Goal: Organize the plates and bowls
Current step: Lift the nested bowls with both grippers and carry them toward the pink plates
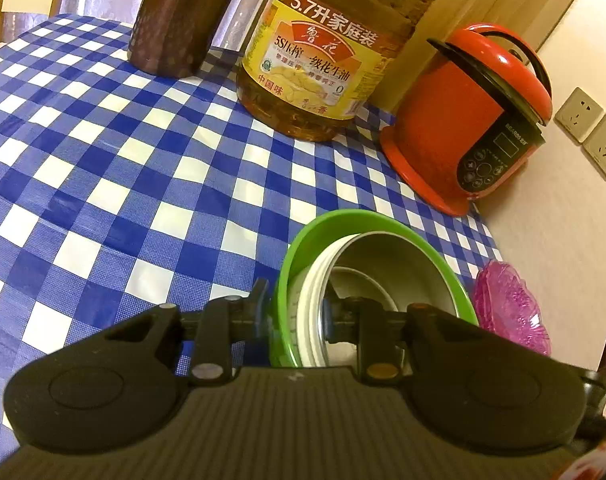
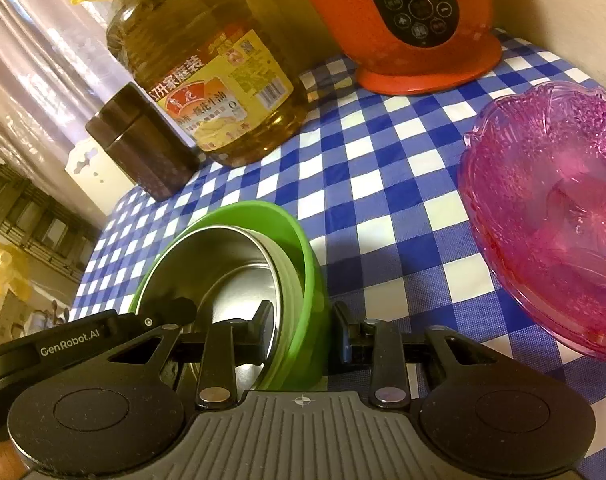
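Both hand-held grippers, left (image 1: 293, 312) and right (image 2: 303, 334), clamped on green bowl (image 2: 303, 240) rim, steel bowl (image 2: 231, 264) inside.

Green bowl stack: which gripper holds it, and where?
Both. Left gripper straddles the near rims of the green bowl and its inner steel bowl; right gripper straddles the opposite rim.

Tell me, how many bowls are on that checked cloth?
3: a green bowl, a steel bowl nested inside it, and a pink glass bowl apart to its right. More may hide inside the stack.
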Tool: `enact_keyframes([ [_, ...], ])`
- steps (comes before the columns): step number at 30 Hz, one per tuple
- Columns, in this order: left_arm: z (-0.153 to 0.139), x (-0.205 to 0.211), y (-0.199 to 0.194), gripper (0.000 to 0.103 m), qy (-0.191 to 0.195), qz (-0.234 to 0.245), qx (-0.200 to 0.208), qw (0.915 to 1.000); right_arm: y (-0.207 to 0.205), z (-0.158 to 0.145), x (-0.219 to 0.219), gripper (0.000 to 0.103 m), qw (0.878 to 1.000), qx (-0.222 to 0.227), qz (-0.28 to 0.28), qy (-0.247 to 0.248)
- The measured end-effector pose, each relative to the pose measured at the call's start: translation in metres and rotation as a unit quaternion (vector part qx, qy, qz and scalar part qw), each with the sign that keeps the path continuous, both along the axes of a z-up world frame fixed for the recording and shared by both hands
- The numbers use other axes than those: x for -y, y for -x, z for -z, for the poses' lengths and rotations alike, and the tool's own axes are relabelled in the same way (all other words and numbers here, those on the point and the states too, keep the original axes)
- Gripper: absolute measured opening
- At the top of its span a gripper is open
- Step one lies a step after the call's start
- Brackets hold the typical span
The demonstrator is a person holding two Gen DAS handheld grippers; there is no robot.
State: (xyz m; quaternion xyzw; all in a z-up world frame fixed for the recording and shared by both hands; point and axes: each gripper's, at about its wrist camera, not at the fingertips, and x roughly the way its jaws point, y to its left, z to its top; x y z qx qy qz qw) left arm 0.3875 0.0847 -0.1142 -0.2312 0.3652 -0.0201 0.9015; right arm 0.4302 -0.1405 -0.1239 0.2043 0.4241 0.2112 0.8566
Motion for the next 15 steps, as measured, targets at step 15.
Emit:
enact_keyframes([
  [15,-0.0023,0.0096,0.0102,0.023,-0.008,0.010,-0.014,0.9998,0.0094,-0.0043,0.0052,0.028,1.000,-0.019,0.001,0.018],
])
